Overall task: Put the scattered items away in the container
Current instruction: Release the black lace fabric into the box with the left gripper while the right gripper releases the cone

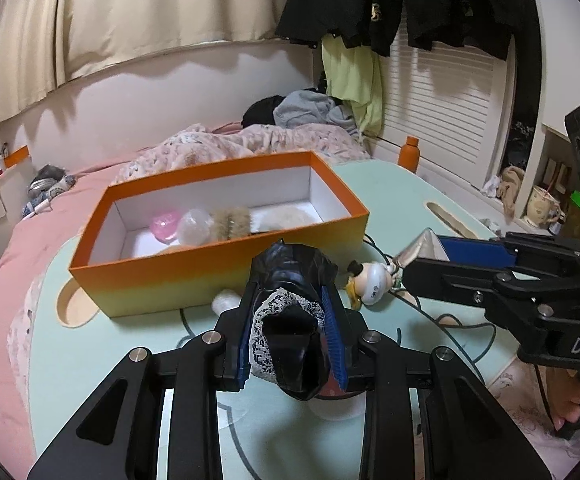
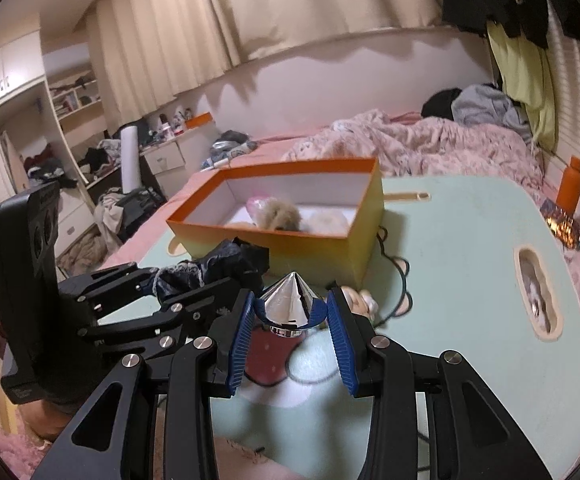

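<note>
My left gripper is shut on a black bundle with white lace trim, held just above the mint-green table in front of the orange box. The box holds a pink ball, a clear ball and fluffy pieces. My right gripper is shut on a shiny silver cone, right of the left one. The right wrist view shows the left gripper with the bundle near the box. A small duck figurine lies on the table between the grippers.
A black cable loops over the table by the box. An orange bottle and a glittery packet sit at the far right edge. A white fluffy piece lies at the box's front. Bedding surrounds the table.
</note>
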The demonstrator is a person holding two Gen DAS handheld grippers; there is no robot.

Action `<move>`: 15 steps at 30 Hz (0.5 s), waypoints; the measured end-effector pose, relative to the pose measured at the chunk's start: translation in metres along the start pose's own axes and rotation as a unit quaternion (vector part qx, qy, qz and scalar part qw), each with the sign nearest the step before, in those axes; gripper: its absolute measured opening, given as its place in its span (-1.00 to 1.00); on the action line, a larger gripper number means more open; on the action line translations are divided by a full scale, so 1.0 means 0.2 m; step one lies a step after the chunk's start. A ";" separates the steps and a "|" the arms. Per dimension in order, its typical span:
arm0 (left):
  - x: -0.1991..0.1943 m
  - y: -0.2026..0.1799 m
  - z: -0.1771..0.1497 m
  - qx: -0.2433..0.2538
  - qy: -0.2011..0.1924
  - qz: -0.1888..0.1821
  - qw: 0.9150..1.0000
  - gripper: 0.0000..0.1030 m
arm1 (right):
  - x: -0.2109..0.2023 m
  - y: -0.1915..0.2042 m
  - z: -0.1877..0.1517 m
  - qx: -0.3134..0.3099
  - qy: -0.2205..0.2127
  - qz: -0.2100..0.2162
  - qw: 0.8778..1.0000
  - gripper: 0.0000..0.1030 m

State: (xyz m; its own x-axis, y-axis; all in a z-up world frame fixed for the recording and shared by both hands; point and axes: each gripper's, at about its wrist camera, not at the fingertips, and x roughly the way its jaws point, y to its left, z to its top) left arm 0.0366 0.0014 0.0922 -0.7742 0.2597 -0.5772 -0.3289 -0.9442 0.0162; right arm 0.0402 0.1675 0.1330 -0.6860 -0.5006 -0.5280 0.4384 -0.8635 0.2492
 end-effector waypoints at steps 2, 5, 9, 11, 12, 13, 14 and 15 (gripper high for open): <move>-0.02 0.01 0.01 0.001 -0.005 0.008 1.000 -0.38 | 0.01 0.01 0.02 -0.005 -0.002 0.000 1.000 -0.29; -0.04 0.02 0.02 -0.002 -0.013 0.011 1.000 -0.38 | 0.03 0.04 0.05 -0.014 -0.005 0.001 1.000 -0.29; -0.08 0.07 0.06 -0.016 -0.031 0.013 0.999 -0.38 | 0.06 0.07 0.15 -0.028 -0.015 -0.004 0.999 -0.29; -0.09 0.11 0.09 -0.024 -0.039 0.016 0.999 -0.38 | 0.08 0.08 0.20 -0.035 -0.019 -0.006 0.999 -0.29; -0.09 0.14 0.12 -0.029 -0.044 0.017 0.998 -0.38 | 0.09 0.08 0.24 -0.037 -0.022 -0.007 0.999 -0.29; -0.10 0.18 0.16 -0.036 -0.052 0.018 0.998 -0.38 | 0.11 0.09 0.27 -0.039 -0.024 -0.009 0.999 -0.29; -0.10 0.20 0.18 -0.042 -0.056 0.020 0.997 -0.38 | 0.13 0.10 0.31 -0.040 -0.025 -0.010 0.999 -0.29; -0.09 0.24 0.22 -0.049 -0.064 0.023 0.996 -0.38 | 0.16 0.10 0.35 -0.041 -0.024 -0.010 0.999 -0.29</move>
State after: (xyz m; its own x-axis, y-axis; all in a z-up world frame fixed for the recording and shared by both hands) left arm 0.0104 -0.0392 0.1396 -0.8516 0.2341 -0.4690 -0.2421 -0.9692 -0.0443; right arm -0.0133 0.1294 0.1772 -0.7217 -0.4870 -0.4918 0.4689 -0.8667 0.1702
